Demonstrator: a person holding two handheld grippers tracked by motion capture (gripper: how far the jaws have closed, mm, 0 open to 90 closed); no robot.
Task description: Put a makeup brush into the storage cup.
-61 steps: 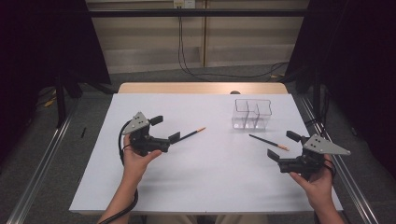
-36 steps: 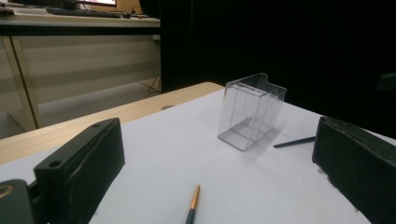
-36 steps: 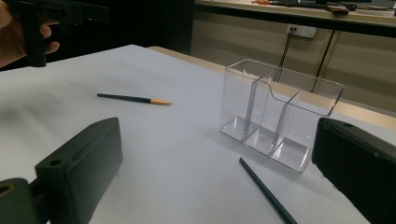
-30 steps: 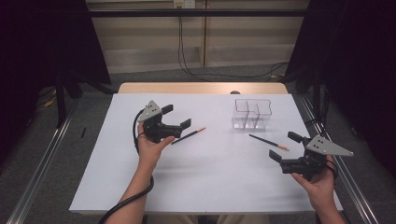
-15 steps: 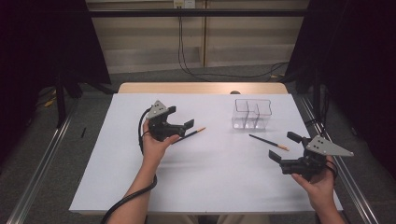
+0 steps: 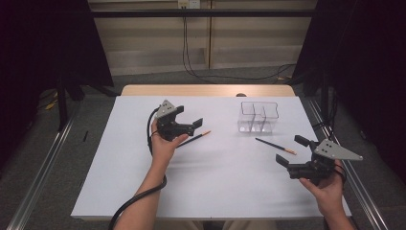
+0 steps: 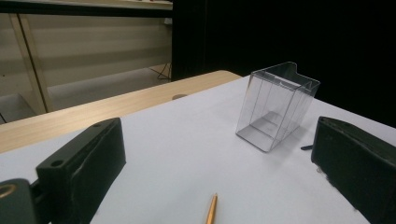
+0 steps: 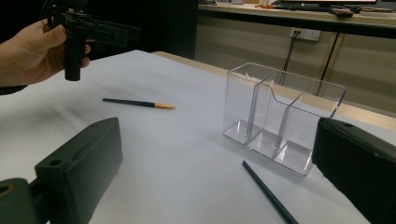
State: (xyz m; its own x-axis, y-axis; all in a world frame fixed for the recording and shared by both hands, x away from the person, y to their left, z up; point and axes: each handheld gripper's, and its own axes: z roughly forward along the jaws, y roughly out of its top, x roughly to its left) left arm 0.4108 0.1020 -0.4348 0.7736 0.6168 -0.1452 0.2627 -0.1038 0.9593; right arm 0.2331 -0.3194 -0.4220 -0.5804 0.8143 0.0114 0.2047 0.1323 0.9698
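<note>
Two dark pencils lie on the white table [image 6: 143, 191]. One pencil [image 6: 194, 139] with an orange end lies left of centre, and its tip [image 7: 211, 212] shows between the jaws in the left gripper view. My left gripper [image 6: 190, 117] hovers just above it, open and holding nothing. The second pencil [image 6: 275, 145] lies right of centre, and appears as a dark shaft [image 8: 268, 193] between the right gripper's jaws. My right gripper [image 6: 291, 150] is open, a little short of that pencil. A clear divided organizer [image 6: 258, 116] stands behind both pencils.
The organizer [image 8: 280, 116] has several empty compartments and stands upright near the table's far right. In the right gripper view the other hand holds the left gripper [image 8: 79, 32] above the orange-ended pencil [image 8: 137, 102]. A wooden table edge [image 6: 206, 90] runs along the back.
My left gripper has moved right and away from the person, arriving over the orange-ended pencil. The right gripper and both pencils have stayed where they were.
</note>
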